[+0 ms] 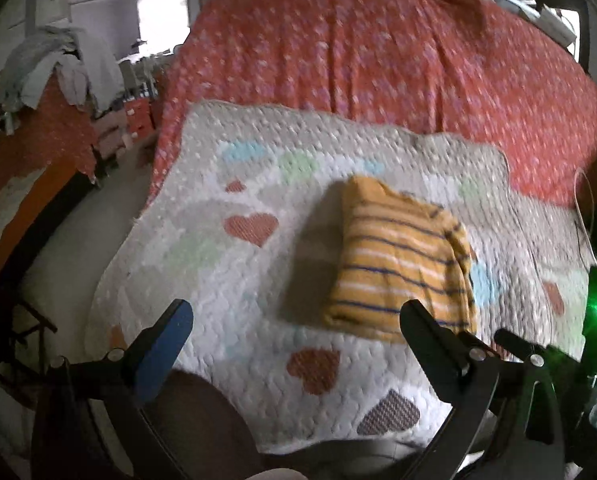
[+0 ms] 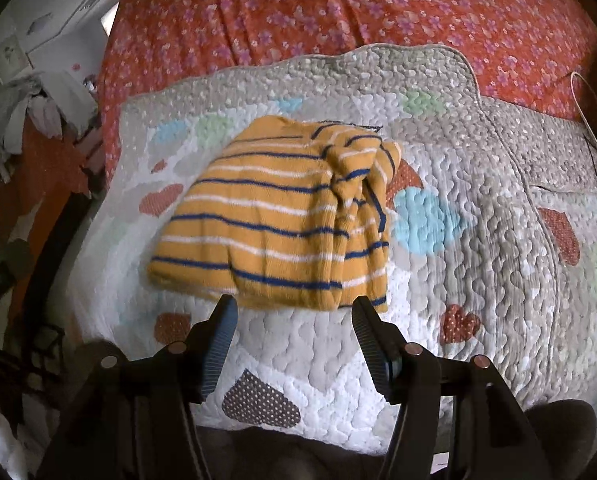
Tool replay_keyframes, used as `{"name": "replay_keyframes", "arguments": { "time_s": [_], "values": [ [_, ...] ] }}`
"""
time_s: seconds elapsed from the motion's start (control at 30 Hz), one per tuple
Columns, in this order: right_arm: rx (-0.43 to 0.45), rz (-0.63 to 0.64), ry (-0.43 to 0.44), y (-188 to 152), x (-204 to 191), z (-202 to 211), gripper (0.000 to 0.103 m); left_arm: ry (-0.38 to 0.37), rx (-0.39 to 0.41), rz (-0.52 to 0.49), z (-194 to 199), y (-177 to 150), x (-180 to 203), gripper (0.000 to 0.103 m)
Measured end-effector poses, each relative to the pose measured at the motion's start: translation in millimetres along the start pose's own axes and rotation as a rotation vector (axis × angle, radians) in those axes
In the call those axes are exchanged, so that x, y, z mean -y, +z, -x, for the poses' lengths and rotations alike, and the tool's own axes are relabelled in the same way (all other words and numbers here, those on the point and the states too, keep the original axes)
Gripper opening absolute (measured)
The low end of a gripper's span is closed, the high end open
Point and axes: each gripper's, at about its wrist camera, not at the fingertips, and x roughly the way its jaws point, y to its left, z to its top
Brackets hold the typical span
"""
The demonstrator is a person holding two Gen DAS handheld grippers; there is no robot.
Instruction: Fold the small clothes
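Observation:
A small orange garment with blue and white stripes (image 1: 398,256) lies folded into a compact bundle on a white quilted mat with hearts (image 1: 226,280). It also shows in the right wrist view (image 2: 274,216), with bunched folds on its right side. My left gripper (image 1: 298,312) is open and empty, hovering near the garment's near edge, mostly to its left. My right gripper (image 2: 294,304) is open and empty, its fingertips just in front of the garment's near edge, not touching it as far as I can see.
The mat (image 2: 478,184) lies on a bed with a red floral cover (image 1: 358,48). A pile of grey clothes (image 1: 50,68) sits on furniture to the left. A thin cable (image 2: 594,120) runs along the mat's right side.

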Motion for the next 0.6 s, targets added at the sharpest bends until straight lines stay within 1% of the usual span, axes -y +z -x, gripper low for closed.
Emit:
{"name": "replay_keyframes", "arguments": {
  "time_s": [0.2,0.3,0.6],
  "values": [
    [0.007,0.045,-0.023,-4,-7,3,0.067,-0.026,-0.006,-0.019,3,-4,8,0.103],
    [0.01,0.043,-0.031,-4,-7,4,0.069,-0.032,-0.018,-0.017,1,-5,7,0.103],
    [0.002,0.043,-0.043,-4,-8,2,0.07,-0.068,-0.07,-0.006,-8,-8,6,0.103]
  ]
}}
